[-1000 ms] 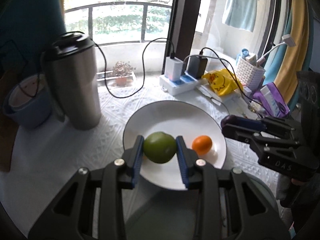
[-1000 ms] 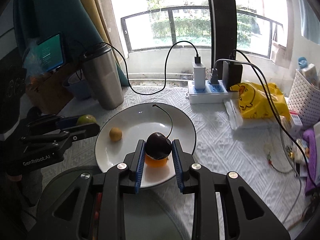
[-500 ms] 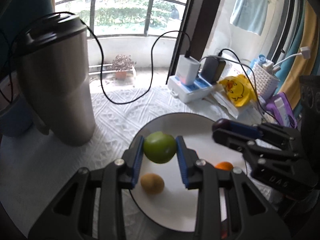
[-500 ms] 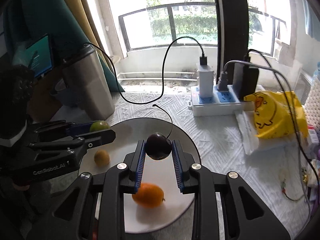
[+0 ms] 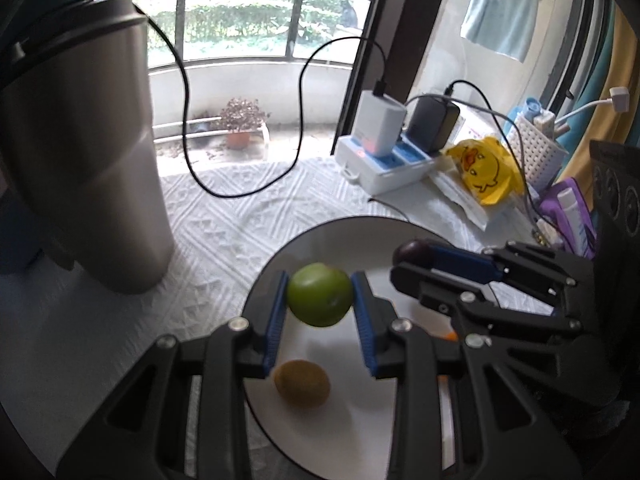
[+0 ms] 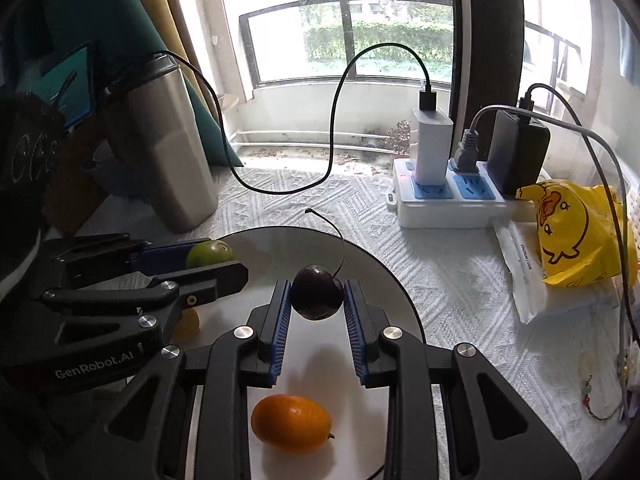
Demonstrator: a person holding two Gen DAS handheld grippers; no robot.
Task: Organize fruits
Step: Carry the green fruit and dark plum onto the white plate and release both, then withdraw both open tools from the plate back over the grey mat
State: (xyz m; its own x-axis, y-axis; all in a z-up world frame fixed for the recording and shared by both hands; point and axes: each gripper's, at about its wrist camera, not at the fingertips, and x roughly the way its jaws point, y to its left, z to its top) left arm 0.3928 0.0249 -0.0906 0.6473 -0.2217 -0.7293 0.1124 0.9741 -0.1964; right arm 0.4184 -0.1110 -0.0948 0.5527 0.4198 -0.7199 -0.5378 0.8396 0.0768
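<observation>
My left gripper [image 5: 320, 300] is shut on a round green fruit [image 5: 320, 299], held above the white plate [image 5: 340, 240]. A brownish-yellow small fruit [image 5: 302, 389] lies on the plate just below it. My right gripper [image 6: 316, 298] is shut on a dark cherry [image 6: 317, 297] with a long stem, also over the plate [image 6: 384, 280]. An orange kumquat [image 6: 291, 423] rests on the plate under the right gripper. Each gripper shows in the other's view: the right gripper [image 5: 416, 258] at the right, the left gripper [image 6: 216, 260] at the left.
A tall steel tumbler [image 5: 80, 160] stands left of the plate. Behind are a power strip [image 6: 448, 204] with chargers and black cables, a yellow duck bag [image 6: 576, 232], a white basket [image 5: 532, 148] and purple packets [image 5: 568, 216]. A patterned white cloth [image 5: 240, 232] covers the table.
Both grippers have moved forward and lower over the plate with their fruits still gripped. The tumbler and power strip now look closer, and the plate's fruits have slid toward the bottom of the views.
</observation>
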